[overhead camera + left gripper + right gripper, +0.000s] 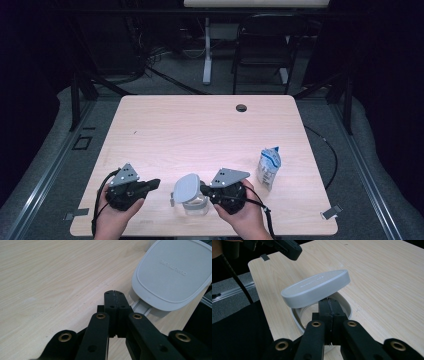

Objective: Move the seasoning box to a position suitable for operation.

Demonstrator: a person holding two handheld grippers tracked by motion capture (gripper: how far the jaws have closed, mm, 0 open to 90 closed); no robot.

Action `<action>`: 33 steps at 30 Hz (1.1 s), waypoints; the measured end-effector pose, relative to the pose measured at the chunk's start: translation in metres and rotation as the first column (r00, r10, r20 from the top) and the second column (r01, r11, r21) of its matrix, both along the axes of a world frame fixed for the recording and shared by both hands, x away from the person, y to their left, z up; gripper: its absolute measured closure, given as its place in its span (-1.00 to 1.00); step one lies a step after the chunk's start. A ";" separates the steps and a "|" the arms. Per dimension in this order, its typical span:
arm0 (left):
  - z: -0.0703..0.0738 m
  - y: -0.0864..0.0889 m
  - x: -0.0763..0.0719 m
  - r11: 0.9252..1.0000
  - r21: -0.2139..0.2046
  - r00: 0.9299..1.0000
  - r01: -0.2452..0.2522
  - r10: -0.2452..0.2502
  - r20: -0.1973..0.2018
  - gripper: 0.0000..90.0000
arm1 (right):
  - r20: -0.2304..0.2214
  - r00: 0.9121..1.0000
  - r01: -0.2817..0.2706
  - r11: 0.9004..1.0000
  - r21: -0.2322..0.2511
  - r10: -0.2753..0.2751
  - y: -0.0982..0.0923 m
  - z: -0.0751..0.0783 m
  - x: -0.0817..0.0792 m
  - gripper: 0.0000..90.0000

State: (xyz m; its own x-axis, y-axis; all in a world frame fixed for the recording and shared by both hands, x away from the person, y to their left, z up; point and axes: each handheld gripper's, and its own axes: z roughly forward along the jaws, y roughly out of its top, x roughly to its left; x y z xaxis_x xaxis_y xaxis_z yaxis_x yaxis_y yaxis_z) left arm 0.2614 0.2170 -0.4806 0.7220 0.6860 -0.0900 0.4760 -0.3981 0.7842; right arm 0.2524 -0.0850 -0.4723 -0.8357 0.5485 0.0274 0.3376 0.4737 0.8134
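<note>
High view: clear container (pixel 195 202) with raised grey lid (pixel 186 188), lower centre of worktop (pixel 200 125); pouch (pixel 268 167) lower right. Left tool (pixel 152 183) closed, empty. Right tool (pixel 204 190) closed under the lid.

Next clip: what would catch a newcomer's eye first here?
Near the front edge of the wooden table stands a clear container whose grey lid is propped up at a tilt. The right claw, jaws together, pokes in under the raised lid, while the left claw, also shut, sits to the lid's left without touching it. A small blue-and-white pouch stands alone at the right.
</note>
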 end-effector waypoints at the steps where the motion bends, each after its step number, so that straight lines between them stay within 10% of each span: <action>1: 0.000 0.000 0.000 1.000 0.000 1.000 0.000 0.000 0.000 1.00 | -0.001 1.000 -0.002 1.000 -0.003 0.002 0.000 0.000 0.000 1.00; 33: -0.002 0.002 0.002 1.000 -0.001 1.000 -0.007 0.007 -0.012 1.00 | 0.017 0.999 -0.030 0.999 -0.017 0.031 0.013 0.011 0.001 1.00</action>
